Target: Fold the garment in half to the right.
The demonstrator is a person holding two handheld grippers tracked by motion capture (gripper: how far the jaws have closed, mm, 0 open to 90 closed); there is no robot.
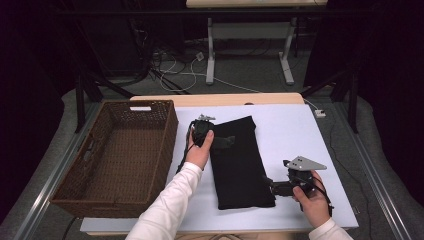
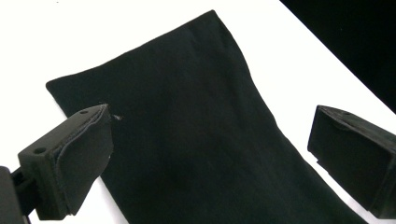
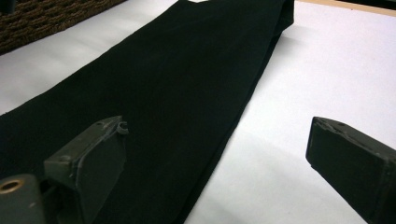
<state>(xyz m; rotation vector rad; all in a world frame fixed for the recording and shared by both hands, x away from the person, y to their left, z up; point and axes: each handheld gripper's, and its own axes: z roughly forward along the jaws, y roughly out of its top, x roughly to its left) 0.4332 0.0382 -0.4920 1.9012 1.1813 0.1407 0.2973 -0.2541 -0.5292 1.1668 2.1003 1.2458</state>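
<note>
A black cloth [image 1: 237,165], folded into a long strip, lies flat on the white table [image 1: 300,135]. My left gripper [image 1: 226,141] reaches over its upper left part from the left. In the left gripper view its jaws stand wide apart, open [image 2: 224,158], with the cloth [image 2: 187,116] below them and nothing held. My right gripper [image 1: 270,185] points left at the cloth's near right edge. It is open [image 3: 219,158]: one jaw hangs over the cloth [image 3: 177,70], the other over bare table.
A brown wicker basket [image 1: 169,142] stands on the table left of the cloth, its corner also in the right gripper view [image 3: 37,18]. Beyond the table are floor cables and a second table's legs [image 1: 210,50]. Bare table lies right of the cloth.
</note>
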